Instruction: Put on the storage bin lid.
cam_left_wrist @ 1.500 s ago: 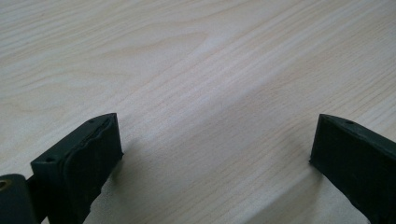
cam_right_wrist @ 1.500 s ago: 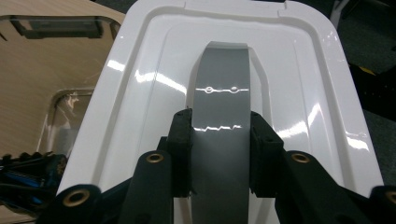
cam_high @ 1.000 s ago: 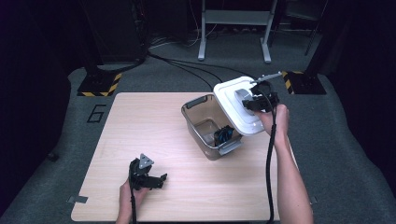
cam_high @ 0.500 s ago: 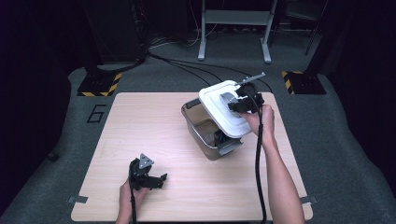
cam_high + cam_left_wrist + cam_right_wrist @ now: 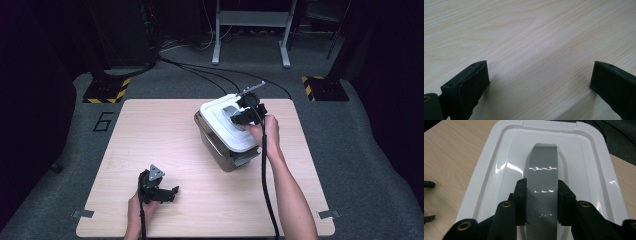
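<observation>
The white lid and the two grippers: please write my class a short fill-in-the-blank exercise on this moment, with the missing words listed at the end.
1. The right gripper is shut on the grey ____ of the white lid.
2. The lid sits over a clear ____ on the wooden table.
3. The left gripper has its jaws ____, with bare wood between them.
4. In the high view, the left gripper lies near the table's ____ edge.

Missing words: handle; bin; open; front

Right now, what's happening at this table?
A person works with two handheld grippers. The right gripper is clamped on the grey handle of a white lid, holding it tilted over a clear bin near the table's far right. The left gripper rests open and empty on bare wood near the front edge.
</observation>
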A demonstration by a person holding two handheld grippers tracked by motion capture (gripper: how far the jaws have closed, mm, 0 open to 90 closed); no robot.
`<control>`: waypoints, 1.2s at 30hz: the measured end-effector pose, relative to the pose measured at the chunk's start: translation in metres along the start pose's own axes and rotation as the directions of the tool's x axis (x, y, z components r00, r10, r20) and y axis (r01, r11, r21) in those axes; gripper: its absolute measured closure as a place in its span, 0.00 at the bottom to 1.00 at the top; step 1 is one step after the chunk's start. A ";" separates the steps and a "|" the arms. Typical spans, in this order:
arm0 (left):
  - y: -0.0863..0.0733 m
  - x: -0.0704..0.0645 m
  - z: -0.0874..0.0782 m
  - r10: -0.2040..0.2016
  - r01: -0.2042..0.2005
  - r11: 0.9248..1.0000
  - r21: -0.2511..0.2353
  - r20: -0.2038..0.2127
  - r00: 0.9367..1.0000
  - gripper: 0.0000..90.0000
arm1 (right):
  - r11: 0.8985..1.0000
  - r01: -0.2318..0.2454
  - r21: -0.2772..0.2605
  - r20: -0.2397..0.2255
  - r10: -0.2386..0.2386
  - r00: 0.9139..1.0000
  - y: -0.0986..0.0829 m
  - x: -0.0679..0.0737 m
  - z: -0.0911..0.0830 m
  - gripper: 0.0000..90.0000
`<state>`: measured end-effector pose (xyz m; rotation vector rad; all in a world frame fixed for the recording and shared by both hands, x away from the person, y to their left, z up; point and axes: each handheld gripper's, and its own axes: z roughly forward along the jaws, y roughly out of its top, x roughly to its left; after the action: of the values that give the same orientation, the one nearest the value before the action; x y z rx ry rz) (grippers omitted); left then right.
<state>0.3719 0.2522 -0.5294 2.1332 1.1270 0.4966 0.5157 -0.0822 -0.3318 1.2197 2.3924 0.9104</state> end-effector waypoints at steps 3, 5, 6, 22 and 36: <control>0.000 0.000 0.000 0.000 0.000 1.000 0.000 0.000 1.000 0.02 | 1.000 0.000 0.013 0.024 0.000 1.000 0.002 0.008 0.006 0.74; 0.000 0.000 0.000 -0.001 0.001 1.000 0.000 0.000 1.000 0.02 | 1.000 -0.003 0.020 0.028 0.003 1.000 0.003 0.010 0.007 0.74; 0.000 0.000 0.000 -0.001 0.001 1.000 0.000 0.000 1.000 0.02 | 1.000 -0.003 0.028 0.027 0.002 1.000 0.003 0.013 0.010 0.74; 0.000 -0.001 0.000 -0.008 0.008 1.000 -0.005 -0.002 1.000 0.02 | 0.999 0.007 0.046 0.031 -0.009 0.999 -0.001 0.031 0.022 0.72; 0.000 -0.001 0.001 -0.019 0.018 1.000 -0.013 -0.004 1.000 0.02 | 1.000 -0.003 -0.007 0.045 0.003 0.999 -0.007 0.027 0.004 0.41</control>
<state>0.3714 0.2510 -0.5302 2.1097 1.1416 0.4983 0.4976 -0.0625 -0.3387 1.2286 2.3514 0.8815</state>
